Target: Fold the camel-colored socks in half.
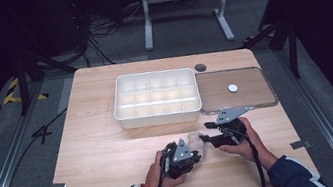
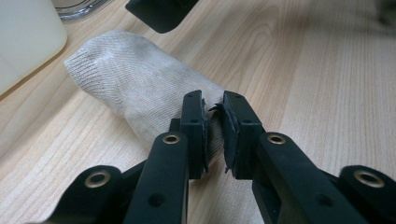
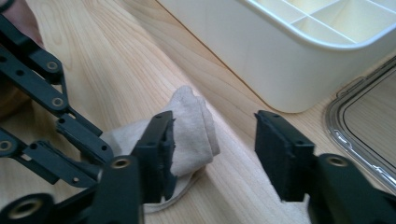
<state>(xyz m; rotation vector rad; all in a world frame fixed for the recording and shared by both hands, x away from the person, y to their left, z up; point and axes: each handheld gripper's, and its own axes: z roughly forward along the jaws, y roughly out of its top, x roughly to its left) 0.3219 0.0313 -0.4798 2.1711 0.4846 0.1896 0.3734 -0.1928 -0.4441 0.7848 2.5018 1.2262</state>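
The sock (image 2: 140, 88) lies on the table (image 1: 102, 149) near the front edge, between the two hands and just in front of the bin (image 1: 155, 98). The left gripper (image 2: 214, 123) is clenched on one end of it — the sock's length runs away from those jaws toward the right gripper (image 3: 212, 149). That one stands released, jaws apart, one pad beside the folded free end. No label or writing is readable.

Right gripper (image 3: 215, 154) stands open beside the sock (image 3: 191, 128) (beige, folded).
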